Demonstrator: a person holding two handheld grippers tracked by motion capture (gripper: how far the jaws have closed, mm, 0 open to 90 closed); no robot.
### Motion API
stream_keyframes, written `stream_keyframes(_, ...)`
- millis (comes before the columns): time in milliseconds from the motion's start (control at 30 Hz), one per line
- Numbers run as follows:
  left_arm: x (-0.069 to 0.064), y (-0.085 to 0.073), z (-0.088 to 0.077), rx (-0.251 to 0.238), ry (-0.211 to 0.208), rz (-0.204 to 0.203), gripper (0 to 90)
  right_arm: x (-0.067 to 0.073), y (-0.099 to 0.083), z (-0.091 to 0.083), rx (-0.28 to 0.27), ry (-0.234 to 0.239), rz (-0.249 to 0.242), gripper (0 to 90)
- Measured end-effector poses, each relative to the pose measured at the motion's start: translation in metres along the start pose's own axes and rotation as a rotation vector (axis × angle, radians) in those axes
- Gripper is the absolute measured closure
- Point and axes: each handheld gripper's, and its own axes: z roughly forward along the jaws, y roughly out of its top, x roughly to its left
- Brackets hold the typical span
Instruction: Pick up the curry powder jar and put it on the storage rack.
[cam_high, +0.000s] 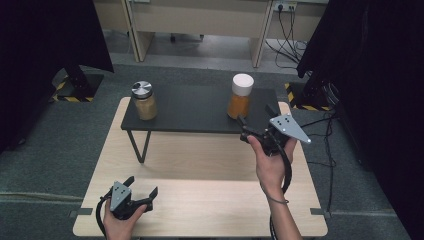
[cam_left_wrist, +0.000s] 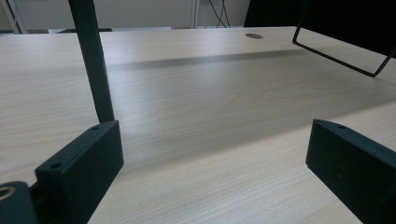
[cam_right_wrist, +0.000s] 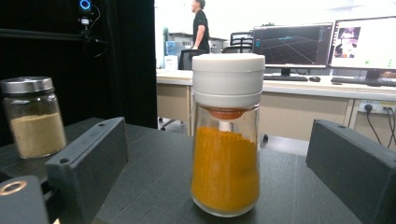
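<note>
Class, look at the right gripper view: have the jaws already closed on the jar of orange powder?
No: the right gripper has its jaws wide apart, and the orange jar stands free between them on the black shelf.

Your light wooden bench (cam_high: 200, 160) stands on grey carpet and carries a low black shelf (cam_high: 195, 112) on thin wire legs across its far half. On that shelf you have two jars standing upright, well apart: a metal-lidded jar of pale powder (cam_high: 144, 100) at its left end and a white-capped jar of orange powder (cam_high: 240, 96) towards its right end.
</note>
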Motion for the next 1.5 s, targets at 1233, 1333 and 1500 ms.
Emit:
stream_keyframes(1233,-0.002,-0.001,0.001,0.009,0.0,0.002,3.3,0.006,-0.021,-0.059,-0.01,0.01,0.01,5.7)
stream_keyframes(1333,-0.001,-0.001,0.001,0.008,0.001,0.004,3.3,0.007,-0.023,-0.063,-0.009,0.014,0.012,5.7)
stream_keyframes(1500,-0.002,-0.001,0.001,0.008,0.001,0.004,3.3,0.009,-0.026,-0.07,-0.013,0.012,0.008,5.7)
